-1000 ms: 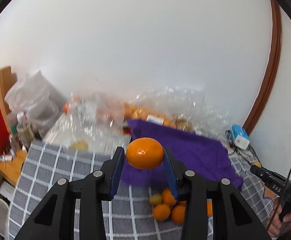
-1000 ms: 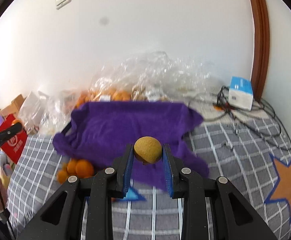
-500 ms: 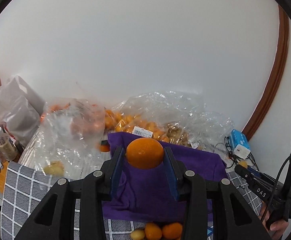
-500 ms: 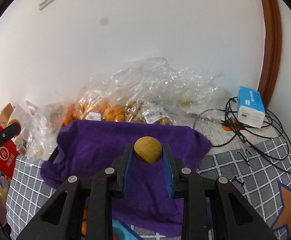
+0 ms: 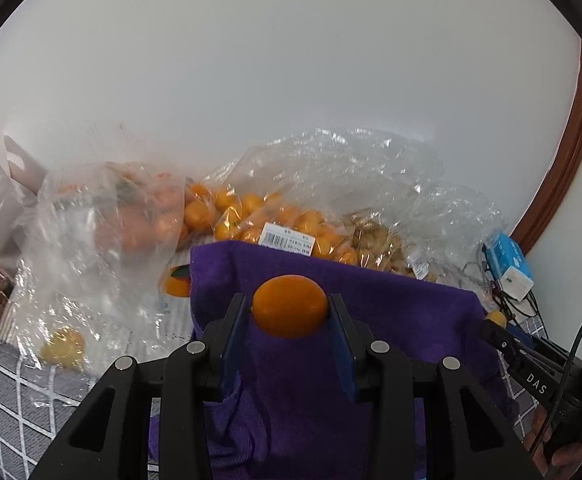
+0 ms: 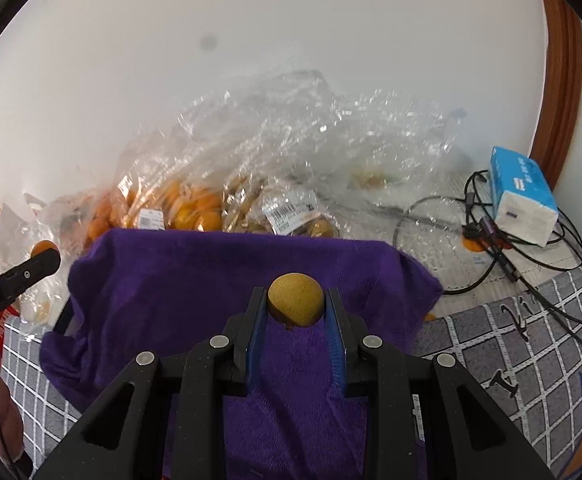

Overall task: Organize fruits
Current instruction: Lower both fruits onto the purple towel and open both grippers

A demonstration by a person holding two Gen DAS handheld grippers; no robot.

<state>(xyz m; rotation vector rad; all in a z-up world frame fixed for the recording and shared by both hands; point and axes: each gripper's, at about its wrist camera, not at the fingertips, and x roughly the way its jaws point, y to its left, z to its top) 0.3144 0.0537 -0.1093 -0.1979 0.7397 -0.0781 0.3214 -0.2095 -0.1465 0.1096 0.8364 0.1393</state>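
A draped purple towel (image 6: 227,280) lies on the grey checked mat (image 6: 531,344), and behind it, against the white wall (image 5: 291,80), sit clear plastic bags of small orange fruit (image 5: 251,212). Right of the bags a blue-and-white box (image 6: 525,200) rests among black cables (image 6: 531,264). Over the towel, the left gripper (image 5: 289,312) pinches a round orange fruit (image 5: 289,311) and the right gripper (image 6: 295,305) pinches a speckled brownish fruit (image 6: 295,299), possibly a kiwi.

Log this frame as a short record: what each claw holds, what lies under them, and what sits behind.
left claw: shut on orange
right claw: shut on brown fruit
beneath both: purple towel
behind towel: clear bags of orange fruit against the white wall
right side: blue and white box among black cables
surface: grey checked cloth
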